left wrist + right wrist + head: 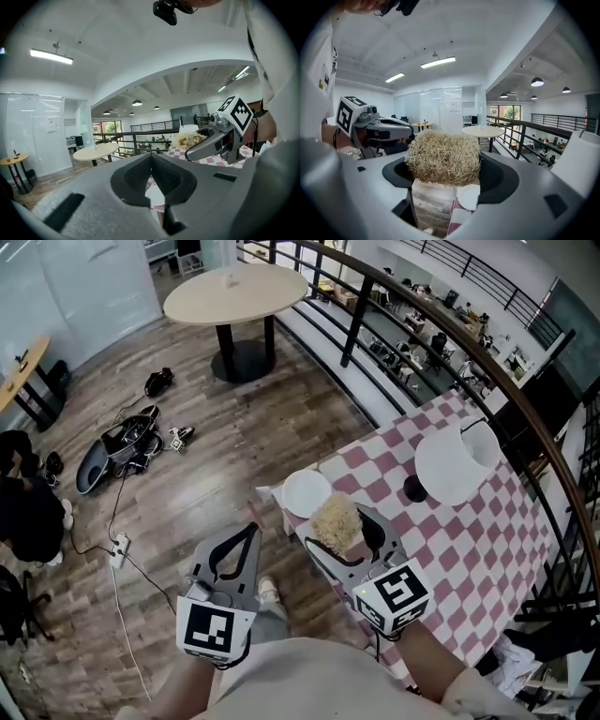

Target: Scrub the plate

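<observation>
A small white plate (307, 493) lies on the near left corner of the pink-and-white checkered table (469, 540). My right gripper (345, 527) is shut on a straw-coloured scrub pad (334, 517), held just above and near the plate. In the right gripper view the scrub pad (443, 157) fills the jaws, and the plate (468, 197) shows below it. My left gripper (253, 532) is shut on nothing, over the floor left of the table. In the left gripper view the plate (157, 194) peeks under the closed jaws, with the right gripper (220, 136) at the right.
A white round lamp-like thing (457, 465) on a black base (415, 488) stands farther back on the table. A dark railing (441, 329) runs behind. On the wooden floor are a round beige table (234, 292), bags and cables (127, 442), and a person (23, 512) at the left edge.
</observation>
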Available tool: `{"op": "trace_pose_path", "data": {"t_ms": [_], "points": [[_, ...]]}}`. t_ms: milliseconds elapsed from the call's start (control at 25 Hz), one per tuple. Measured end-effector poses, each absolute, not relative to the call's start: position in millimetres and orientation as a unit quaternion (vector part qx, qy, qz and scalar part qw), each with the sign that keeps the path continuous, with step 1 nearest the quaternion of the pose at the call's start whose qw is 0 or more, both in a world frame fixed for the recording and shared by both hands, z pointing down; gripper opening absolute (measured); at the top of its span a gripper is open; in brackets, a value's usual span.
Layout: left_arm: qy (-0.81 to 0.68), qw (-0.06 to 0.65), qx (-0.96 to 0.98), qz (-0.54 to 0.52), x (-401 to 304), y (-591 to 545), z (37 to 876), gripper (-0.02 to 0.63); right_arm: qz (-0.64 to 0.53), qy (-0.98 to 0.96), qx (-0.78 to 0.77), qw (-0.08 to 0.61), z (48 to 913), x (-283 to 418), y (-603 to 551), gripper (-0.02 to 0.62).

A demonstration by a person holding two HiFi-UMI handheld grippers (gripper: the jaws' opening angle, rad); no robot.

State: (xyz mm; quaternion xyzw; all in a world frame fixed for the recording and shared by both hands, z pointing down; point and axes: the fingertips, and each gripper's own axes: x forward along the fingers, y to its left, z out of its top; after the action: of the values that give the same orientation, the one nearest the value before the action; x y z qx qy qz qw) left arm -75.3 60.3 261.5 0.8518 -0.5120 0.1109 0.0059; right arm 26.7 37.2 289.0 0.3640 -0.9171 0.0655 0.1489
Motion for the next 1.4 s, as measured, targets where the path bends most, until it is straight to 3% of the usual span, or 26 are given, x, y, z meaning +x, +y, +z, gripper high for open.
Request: {"op": "trace_pose_path", "data": {"t_ms": [640,1400], "points": [[-0.472,-0.011,0.876,0.1,-132.3,-24.1,256.8,0.012,0.053,-0.891,0.426,0.145,275.5,-17.4,-46.2,0.362],[-0.496,0.006,0.859,0.124,-111.7,-44.9,275.9,0.012,0.085,-0.898,0.396,0.173,310.9,1.1,-77.2,0.36]]}}
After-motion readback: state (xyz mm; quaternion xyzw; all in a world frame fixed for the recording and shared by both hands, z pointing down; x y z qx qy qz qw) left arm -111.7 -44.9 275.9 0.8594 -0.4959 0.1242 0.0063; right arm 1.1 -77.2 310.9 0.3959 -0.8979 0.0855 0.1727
